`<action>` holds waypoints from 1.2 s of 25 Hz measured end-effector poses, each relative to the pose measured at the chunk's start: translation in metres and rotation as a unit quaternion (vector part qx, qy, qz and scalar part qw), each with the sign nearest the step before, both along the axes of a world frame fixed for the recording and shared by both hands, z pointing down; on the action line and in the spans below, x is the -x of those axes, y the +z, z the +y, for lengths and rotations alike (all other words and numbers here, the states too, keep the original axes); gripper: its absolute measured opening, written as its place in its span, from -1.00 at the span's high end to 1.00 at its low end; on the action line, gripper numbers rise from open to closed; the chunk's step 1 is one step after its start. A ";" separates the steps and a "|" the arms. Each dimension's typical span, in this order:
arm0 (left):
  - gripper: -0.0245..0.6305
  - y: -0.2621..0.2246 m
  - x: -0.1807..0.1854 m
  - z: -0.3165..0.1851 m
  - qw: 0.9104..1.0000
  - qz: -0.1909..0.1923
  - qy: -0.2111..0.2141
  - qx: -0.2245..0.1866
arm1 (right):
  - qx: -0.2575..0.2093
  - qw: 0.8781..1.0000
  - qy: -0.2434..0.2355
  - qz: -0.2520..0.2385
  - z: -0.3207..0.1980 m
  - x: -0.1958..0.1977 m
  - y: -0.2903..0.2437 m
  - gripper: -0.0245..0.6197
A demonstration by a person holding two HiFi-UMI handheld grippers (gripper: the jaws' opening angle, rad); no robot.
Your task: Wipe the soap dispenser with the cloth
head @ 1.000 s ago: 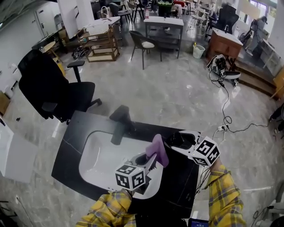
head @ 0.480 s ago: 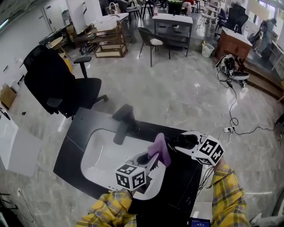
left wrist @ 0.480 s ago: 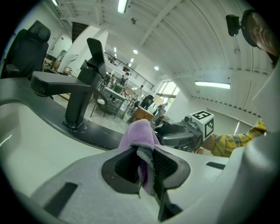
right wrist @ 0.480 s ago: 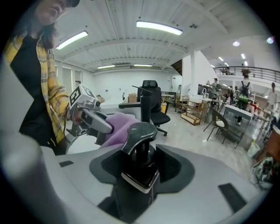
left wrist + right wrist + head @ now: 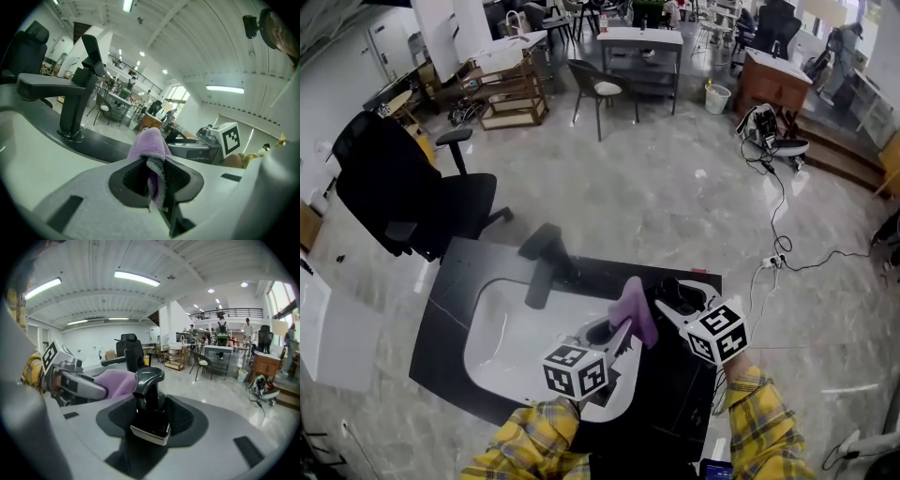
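Between just-closing right tongs [image 5: 151,405]: soap dispenser [image 5: 149,379], seemingly gripped | cloth [image 5: 150,144]: left tongs [image 5: 157,176]

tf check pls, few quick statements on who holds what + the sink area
1. The left gripper is clamped on a purple cloth. True.
2. The right gripper is empty. False: the soap dispenser stands between its jaws, which have just been closing and now grip it.
3. The faucet is black. True.
4. The cloth lies flat in the sink basin. False: it is pinched in the left gripper's jaws, held up off the basin.
5. The cloth sits close beside the dispenser's pump head. True.
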State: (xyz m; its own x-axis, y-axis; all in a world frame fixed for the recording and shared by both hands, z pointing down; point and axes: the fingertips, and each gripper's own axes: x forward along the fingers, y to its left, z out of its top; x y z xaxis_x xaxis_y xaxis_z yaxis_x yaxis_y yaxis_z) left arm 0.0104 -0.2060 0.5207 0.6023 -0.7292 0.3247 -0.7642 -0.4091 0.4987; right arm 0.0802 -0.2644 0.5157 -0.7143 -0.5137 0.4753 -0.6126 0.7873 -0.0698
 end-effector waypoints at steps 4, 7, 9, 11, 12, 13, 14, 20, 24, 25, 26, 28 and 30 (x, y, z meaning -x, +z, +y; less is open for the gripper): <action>0.73 -0.003 0.002 0.000 1.000 -0.001 0.003 -0.003 | 0.001 0.997 0.074 0.003 -0.002 -0.004 0.001 0.35; 0.73 -0.006 0.003 0.002 1.000 0.000 0.005 -0.005 | 0.001 0.992 0.130 0.007 -0.002 -0.008 0.002 0.35; 0.73 -0.008 0.003 0.003 1.000 0.001 0.005 -0.005 | 0.004 0.987 0.162 0.009 -0.001 -0.011 0.002 0.35; 0.73 -0.011 0.002 0.006 1.000 0.002 0.006 -0.005 | 0.007 0.982 0.191 0.011 0.000 -0.014 0.001 0.35; 0.73 -0.013 0.003 0.007 1.000 0.002 0.007 -0.005 | 0.008 0.979 0.204 0.012 0.001 -0.015 0.000 0.35; 0.73 -0.014 0.003 0.009 1.000 0.001 0.009 -0.005 | 0.010 0.976 0.217 0.013 0.002 -0.016 0.000 0.35; 0.73 -0.014 0.005 0.010 1.000 0.001 0.010 -0.005 | 0.012 0.973 0.230 0.014 0.003 -0.016 -0.001 0.35; 0.73 -0.014 0.012 0.016 1.000 -0.007 0.021 -0.008 | 0.014 0.953 0.302 0.015 0.010 -0.013 0.000 0.35; 0.73 -0.017 0.008 0.020 0.999 -0.008 0.029 -0.010 | 0.016 0.944 0.330 0.010 0.013 -0.016 0.000 0.35; 0.73 -0.017 0.007 0.020 0.999 -0.007 0.031 -0.011 | 0.016 0.945 0.326 0.011 0.013 -0.016 0.000 0.35; 0.73 -0.017 0.006 0.021 0.999 -0.006 0.033 -0.011 | 0.013 0.948 0.318 0.015 0.014 -0.015 0.000 0.35; 0.73 -0.017 0.004 0.022 0.999 -0.005 0.037 -0.011 | 0.002 0.954 0.300 0.023 0.019 -0.015 -0.002 0.34; 0.73 -0.018 0.003 0.022 0.999 -0.004 0.040 -0.011 | -0.008 0.957 0.289 0.024 0.027 -0.017 -0.005 0.32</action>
